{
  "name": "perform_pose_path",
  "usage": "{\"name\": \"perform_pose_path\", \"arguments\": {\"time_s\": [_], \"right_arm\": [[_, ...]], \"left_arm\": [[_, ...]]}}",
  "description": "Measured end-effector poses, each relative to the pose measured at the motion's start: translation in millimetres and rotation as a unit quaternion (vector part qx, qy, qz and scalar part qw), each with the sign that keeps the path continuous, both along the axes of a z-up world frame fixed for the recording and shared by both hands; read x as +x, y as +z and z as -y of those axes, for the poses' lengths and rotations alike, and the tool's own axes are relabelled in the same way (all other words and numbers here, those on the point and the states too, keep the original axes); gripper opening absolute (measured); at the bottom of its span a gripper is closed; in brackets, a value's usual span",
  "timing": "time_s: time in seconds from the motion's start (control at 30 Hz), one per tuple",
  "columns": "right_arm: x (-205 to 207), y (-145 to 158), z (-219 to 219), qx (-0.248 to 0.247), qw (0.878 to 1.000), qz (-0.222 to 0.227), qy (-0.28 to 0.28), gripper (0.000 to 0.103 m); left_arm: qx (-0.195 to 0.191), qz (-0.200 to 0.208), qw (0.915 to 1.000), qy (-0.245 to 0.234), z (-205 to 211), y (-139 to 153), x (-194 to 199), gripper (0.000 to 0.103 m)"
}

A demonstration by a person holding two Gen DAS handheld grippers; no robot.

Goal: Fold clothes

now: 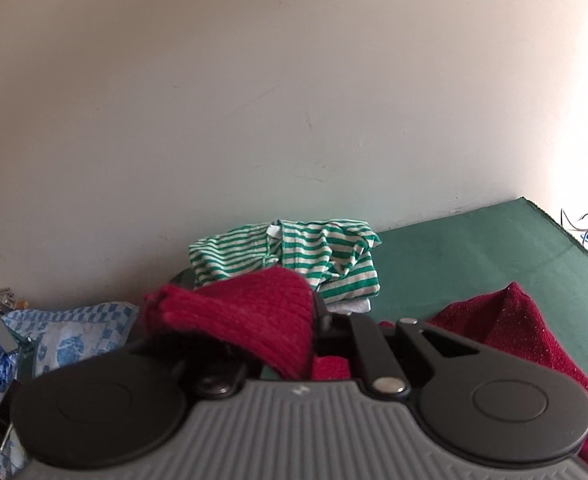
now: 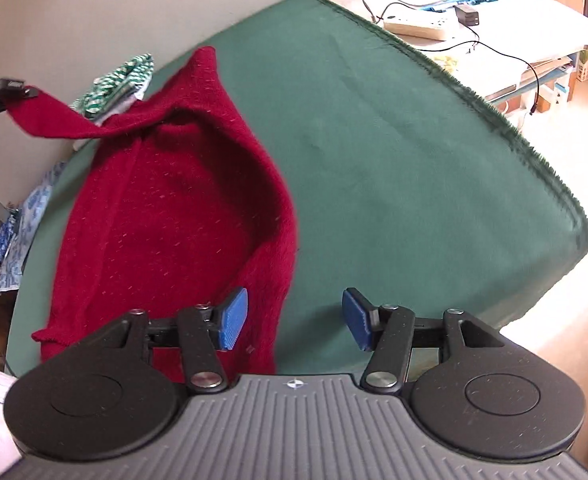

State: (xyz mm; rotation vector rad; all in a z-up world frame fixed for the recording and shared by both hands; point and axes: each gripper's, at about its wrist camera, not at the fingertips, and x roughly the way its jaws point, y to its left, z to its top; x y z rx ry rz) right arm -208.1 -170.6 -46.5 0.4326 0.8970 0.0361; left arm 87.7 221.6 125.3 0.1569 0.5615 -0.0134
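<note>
A dark red knit sweater [image 2: 174, 220] lies on the green table cover [image 2: 393, 140]. One end of it is lifted off the table, pinched by my left gripper [image 2: 18, 90] at the far left of the right wrist view. In the left wrist view the red knit [image 1: 254, 316] drapes over that gripper [image 1: 313, 340] and hides its fingertips. My right gripper [image 2: 294, 318] is open, its blue pads [image 2: 234, 318] hovering over the sweater's near right edge, holding nothing.
A folded green-and-white striped garment [image 1: 294, 260] sits by the wall on the table. A blue patterned cloth [image 1: 66, 340] lies at the left. Beyond the table's far edge are a power strip [image 2: 421, 26] and cables.
</note>
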Motion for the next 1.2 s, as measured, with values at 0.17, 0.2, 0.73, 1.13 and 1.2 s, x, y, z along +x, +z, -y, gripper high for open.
{"name": "perform_pose_path", "arguments": {"time_s": [0.17,0.2,0.73,1.13,1.2], "right_arm": [[0,-3,-28,-0.056,0.997,0.042,0.021,0.021],[4,-2,-28,-0.064,0.997,0.042,0.021,0.002],[5,-3,-140,-0.1,0.942,0.052,0.315,0.017],[3,-11,-103,-0.084,0.956,0.037,0.277,0.017],[7,-13,-107,-0.083,0.957,0.019,0.276,0.005]], "left_arm": [[0.003,0.0,0.9998,0.019,13,19,16,0.008],[0.006,0.004,0.9997,0.022,15,23,18,0.008],[0.058,0.013,0.9886,0.138,-15,62,26,0.008],[0.081,0.011,0.993,0.085,20,41,-6,0.009],[0.08,0.017,0.994,0.073,25,49,-11,0.009]]}}
